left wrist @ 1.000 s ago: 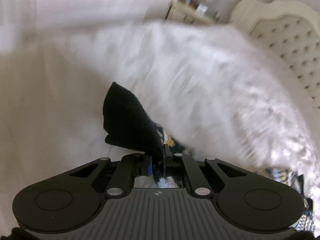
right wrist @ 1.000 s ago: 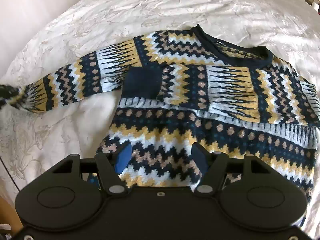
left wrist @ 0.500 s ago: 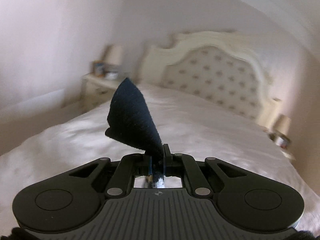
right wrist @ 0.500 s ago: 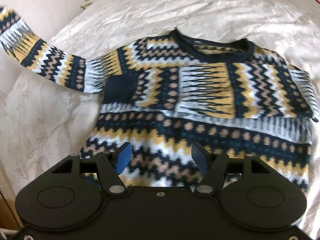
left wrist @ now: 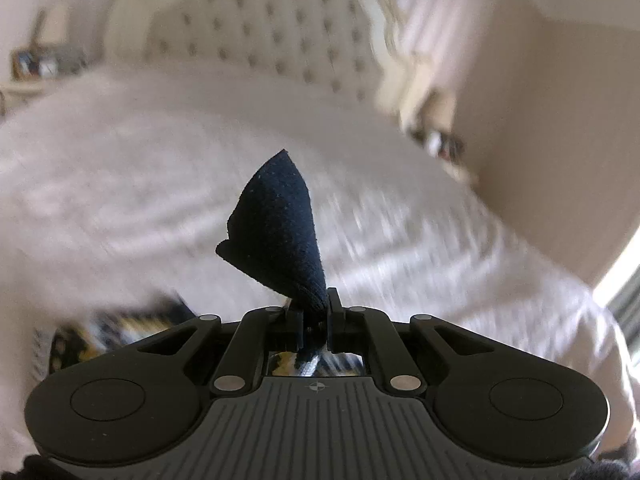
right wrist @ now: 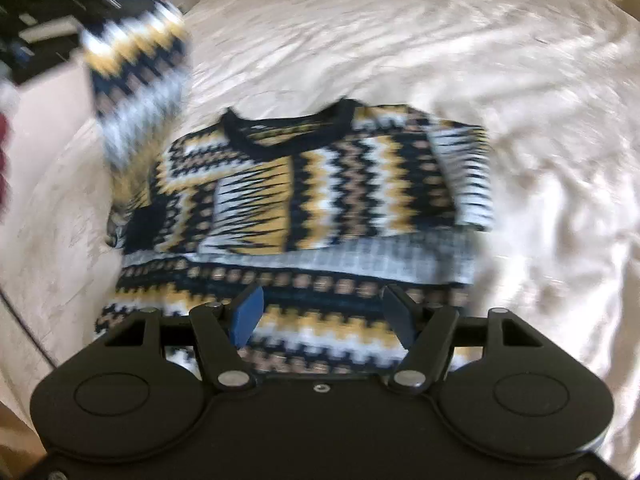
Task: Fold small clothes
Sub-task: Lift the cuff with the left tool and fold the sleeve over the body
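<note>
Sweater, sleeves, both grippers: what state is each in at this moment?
sweater: flat on the bedspread, front up.
left sleeve: lifted off the bed.
sleeve cuff: pinched, sticking up.
right sleeve: folded across the chest.
left gripper: shut on the cuff.
right gripper: open, empty, above the hem.

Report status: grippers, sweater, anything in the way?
Left hand-held gripper shut on sleeve cuff, sleeve lifted. Right hand-held gripper open over sweater hem. Other sleeve folded across the chest. Nothing seen blocking on bed.
</note>
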A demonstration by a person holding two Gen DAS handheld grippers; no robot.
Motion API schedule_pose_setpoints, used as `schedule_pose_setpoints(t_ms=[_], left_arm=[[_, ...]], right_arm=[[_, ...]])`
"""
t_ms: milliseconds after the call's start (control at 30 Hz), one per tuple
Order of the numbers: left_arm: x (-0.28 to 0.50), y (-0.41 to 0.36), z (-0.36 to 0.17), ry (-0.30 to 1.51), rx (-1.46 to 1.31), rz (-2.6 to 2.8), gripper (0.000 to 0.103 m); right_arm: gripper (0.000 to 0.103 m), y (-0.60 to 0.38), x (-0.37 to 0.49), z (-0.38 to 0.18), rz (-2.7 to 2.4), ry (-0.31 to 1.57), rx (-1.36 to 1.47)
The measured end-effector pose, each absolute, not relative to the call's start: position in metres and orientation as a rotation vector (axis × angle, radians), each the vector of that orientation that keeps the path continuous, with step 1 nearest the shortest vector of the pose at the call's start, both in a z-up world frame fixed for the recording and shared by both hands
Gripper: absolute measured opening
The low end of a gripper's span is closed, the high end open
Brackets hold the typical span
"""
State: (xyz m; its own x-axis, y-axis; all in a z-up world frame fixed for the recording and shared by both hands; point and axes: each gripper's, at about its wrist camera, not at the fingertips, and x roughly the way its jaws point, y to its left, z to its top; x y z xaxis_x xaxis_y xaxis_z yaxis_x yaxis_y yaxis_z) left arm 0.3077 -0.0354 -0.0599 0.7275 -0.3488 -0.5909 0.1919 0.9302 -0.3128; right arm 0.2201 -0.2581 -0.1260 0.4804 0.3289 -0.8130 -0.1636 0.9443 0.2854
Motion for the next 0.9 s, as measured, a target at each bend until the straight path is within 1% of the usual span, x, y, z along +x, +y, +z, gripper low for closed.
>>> schedule_pose_setpoints(t_ms=[133,200,233,267,333,400,567,633,900], left_arm=[[0.306,-0.082,-0.102,0.803,-0.203,-0.347,0.011],[0.307,-0.098,-0.115,0.849,-0.198,-0.390,0.022],[0.305,-0.104,-0.117,0.864,-0.190,-0.406,0.039],[0.304,-0.106,-0.121,0.873,-0.184,-0.417,0.047],[0.295,-0.112,-0.112,0.860,-0.180,-0.422,0.048],[0.291,-0.111,-0.106,0.856,-0.165,-0.420,0.055],[0.287,-0.096,-0.100,0.856,-0.081,-0.375,0.057],[0.289,-0.076,-0.104,0.877,-0.054,-0.333,0.059],[0.308,0.024,-0.143,1.017,0.025,-0.103,0.060]], right_arm=[[0.070,-0.290,0.218,-0.131,0.274,1.034,0.202],[0.070,-0.301,0.217,-0.132,0.269,1.036,0.209],[0.070,-0.305,0.217,-0.133,0.268,1.037,0.212],[0.070,-0.308,0.217,-0.134,0.268,1.038,0.214],[0.070,-0.313,0.218,-0.135,0.267,1.039,0.218],[0.070,-0.316,0.221,-0.136,0.263,1.036,0.228],[0.070,-0.318,0.232,-0.131,0.264,1.004,0.269],[0.070,-0.316,0.240,-0.130,0.262,0.994,0.278],[0.070,-0.303,0.289,-0.130,0.263,0.976,0.254]])
